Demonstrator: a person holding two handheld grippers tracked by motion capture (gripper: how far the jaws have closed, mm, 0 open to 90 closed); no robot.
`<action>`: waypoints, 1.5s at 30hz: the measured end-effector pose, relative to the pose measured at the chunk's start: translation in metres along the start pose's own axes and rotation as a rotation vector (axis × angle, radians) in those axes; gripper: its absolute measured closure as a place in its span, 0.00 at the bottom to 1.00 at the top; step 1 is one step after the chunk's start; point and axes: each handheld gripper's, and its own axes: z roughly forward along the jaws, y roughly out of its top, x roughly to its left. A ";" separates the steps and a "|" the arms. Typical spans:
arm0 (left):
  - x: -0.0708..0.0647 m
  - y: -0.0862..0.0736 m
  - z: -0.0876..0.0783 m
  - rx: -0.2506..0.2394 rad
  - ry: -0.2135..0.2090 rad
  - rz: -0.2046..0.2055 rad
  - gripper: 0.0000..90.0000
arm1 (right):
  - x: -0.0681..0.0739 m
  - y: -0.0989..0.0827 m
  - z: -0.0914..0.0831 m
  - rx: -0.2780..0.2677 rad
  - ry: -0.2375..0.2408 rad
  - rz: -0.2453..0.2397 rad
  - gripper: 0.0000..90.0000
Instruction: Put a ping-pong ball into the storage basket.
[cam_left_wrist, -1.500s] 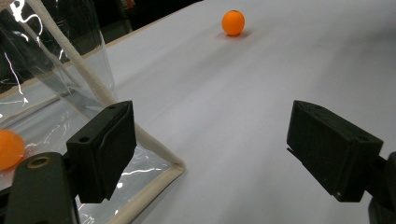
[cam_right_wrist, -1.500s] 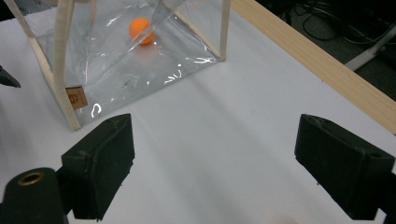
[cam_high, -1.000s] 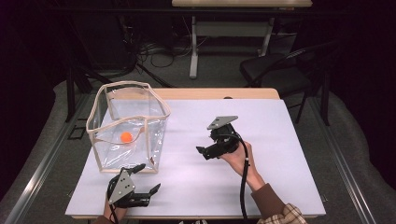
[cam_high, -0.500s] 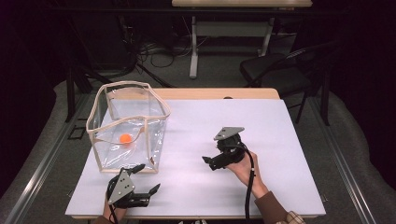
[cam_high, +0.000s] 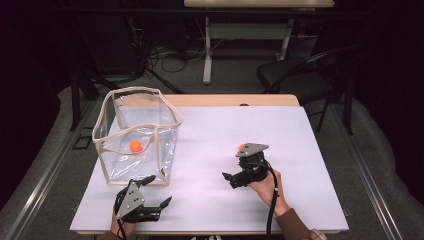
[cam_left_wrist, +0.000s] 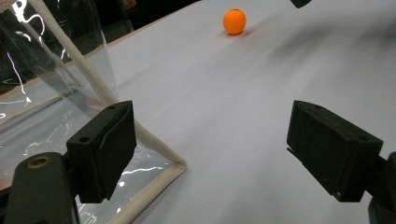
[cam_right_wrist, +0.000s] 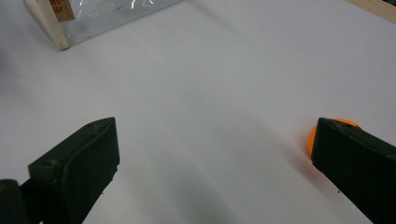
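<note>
A clear bag (cam_high: 137, 135) with cream trim stands on the left of the white table (cam_high: 310, 165), with an orange ball (cam_high: 135, 145) inside it. A second orange ball (cam_high: 241, 147) lies on the table mid-right, partly behind the grey plate of my right gripper (cam_high: 234, 176). That gripper is open; its jaws have just been opening and nothing is between them. In the right gripper view (cam_right_wrist: 210, 158) the ball (cam_right_wrist: 311, 139) peeks out just beyond the right-hand jaw. My left gripper (cam_high: 159, 190) rests open by the bag's near corner (cam_left_wrist: 154, 154), with the ball (cam_left_wrist: 234, 21) far ahead.
A dark chair (cam_high: 295, 80) and a desk frame (cam_high: 207, 50) stand on the floor beyond the table. The table's wooden far edge (cam_high: 240, 100) shows behind the white cover. The bag's near wall (cam_right_wrist: 93, 16) lies to the upper left in the right gripper view.
My right gripper has moved toward the near edge and lower. An orange ball now shows on the table beside its plate. The left gripper has stayed put.
</note>
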 end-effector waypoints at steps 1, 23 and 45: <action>0.000 0.000 0.000 0.000 -0.001 0.002 0.18 | -0.001 -0.002 0.000 -0.005 0.007 0.007 0.01; 0.000 0.000 0.000 0.003 -0.009 0.002 0.18 | -0.005 -0.021 0.001 0.021 -0.024 0.033 0.01; -0.001 0.000 0.000 0.003 -0.009 0.006 0.18 | -0.020 -0.023 0.004 0.034 -0.083 0.034 0.01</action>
